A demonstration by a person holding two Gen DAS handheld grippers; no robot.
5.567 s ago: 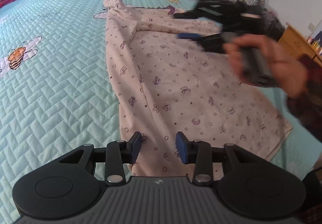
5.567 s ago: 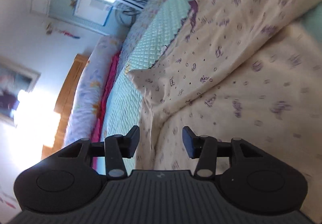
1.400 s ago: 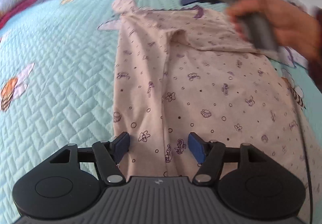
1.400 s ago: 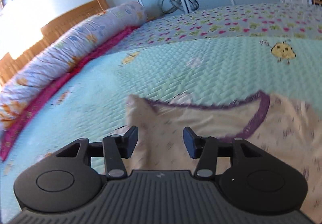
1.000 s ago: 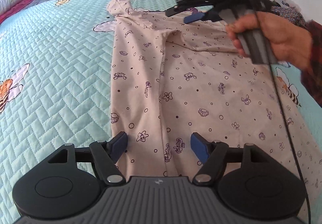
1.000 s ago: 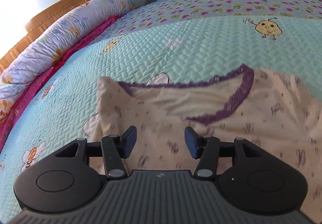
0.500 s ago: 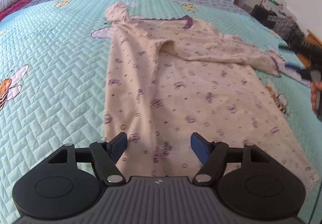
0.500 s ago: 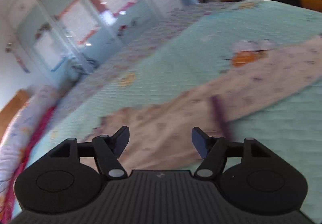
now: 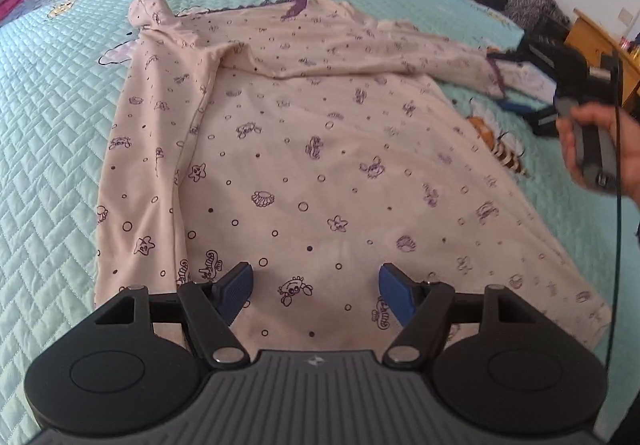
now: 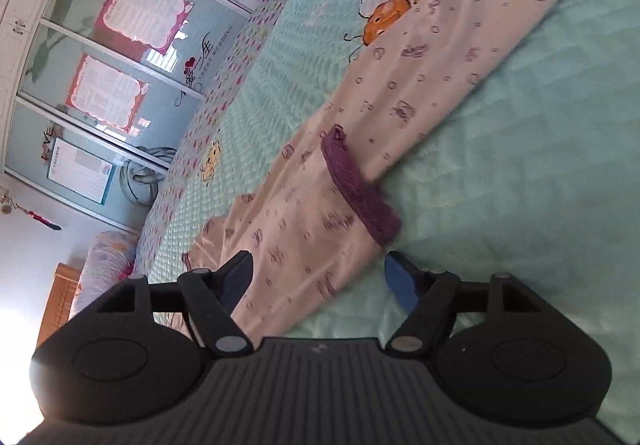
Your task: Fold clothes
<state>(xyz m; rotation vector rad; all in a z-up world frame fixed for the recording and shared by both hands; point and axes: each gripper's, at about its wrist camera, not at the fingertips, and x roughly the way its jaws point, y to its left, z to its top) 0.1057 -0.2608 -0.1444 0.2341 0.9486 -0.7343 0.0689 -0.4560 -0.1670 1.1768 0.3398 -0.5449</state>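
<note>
A pale pink nightshirt (image 9: 312,149) with small purple prints lies spread on the bed. Its left sleeve is folded in over the body. Its right sleeve (image 9: 432,57) stretches out to the right, ending in a purple cuff (image 10: 360,189). My left gripper (image 9: 312,287) is open and empty, hovering over the shirt's hem. My right gripper (image 10: 318,277) is open, rolled sideways, with the sleeve end lying between its jaws. It also shows in the left wrist view (image 9: 520,101) at the sleeve's end, held by a hand.
The mint quilted bedspread (image 9: 48,133) has cartoon bee prints. A rolled duvet (image 10: 104,265) and wooden headboard lie at the far left. Glass-door wardrobes (image 10: 120,45) stand beyond the bed. Dark clothes and a wooden cabinet (image 9: 592,41) sit at the right.
My right gripper swung from the collar out to the right sleeve's end and rolled sideways. My left gripper shifted right along the hem, and its jaws stand wider.
</note>
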